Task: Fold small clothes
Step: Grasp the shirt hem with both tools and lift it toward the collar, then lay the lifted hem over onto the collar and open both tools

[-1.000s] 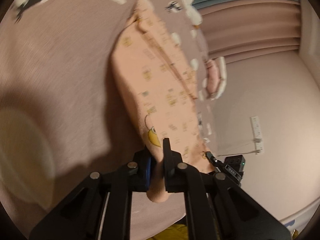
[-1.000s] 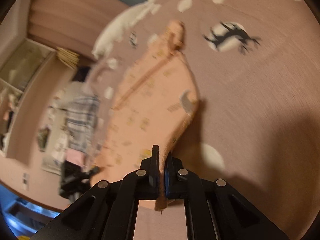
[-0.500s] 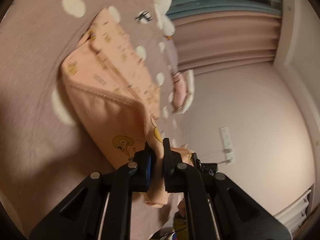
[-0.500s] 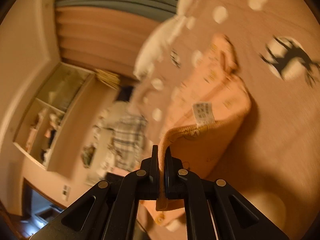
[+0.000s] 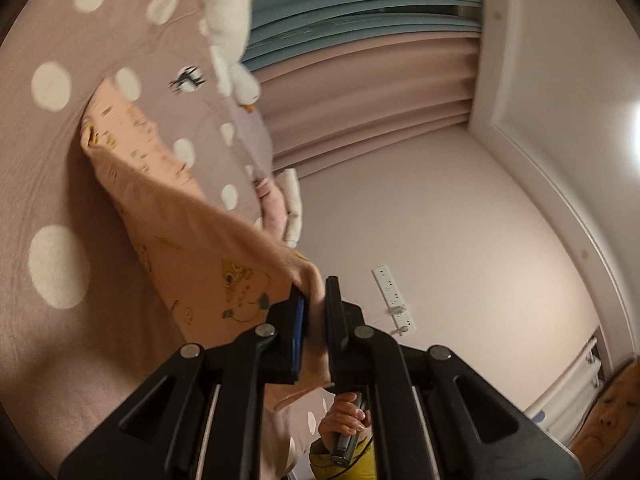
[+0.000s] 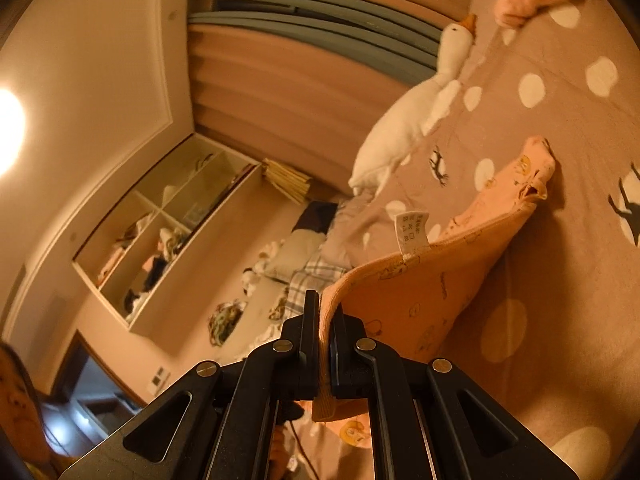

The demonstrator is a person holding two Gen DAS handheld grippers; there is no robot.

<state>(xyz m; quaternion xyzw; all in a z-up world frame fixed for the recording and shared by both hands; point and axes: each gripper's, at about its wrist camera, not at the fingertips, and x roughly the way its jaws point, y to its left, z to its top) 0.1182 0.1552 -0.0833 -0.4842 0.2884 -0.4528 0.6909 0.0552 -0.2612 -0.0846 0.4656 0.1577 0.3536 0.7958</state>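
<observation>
A small peach garment with little cartoon prints lies partly on a pink bedspread with white dots. My left gripper is shut on one near corner of it and holds that corner raised. My right gripper is shut on the other near edge of the garment, also raised, with the inside and a white care label showing. The far end of the garment still rests on the bedspread.
A white plush goose lies on the bed beyond the garment, also in the left wrist view. Folded pink and white clothes sit at the bed's edge. Curtains, a wall and an open shelf unit stand beyond.
Both grippers have lifted the near edge of the garment up off the bedspread and tilted upward. The garment's inside and label have come into view.
</observation>
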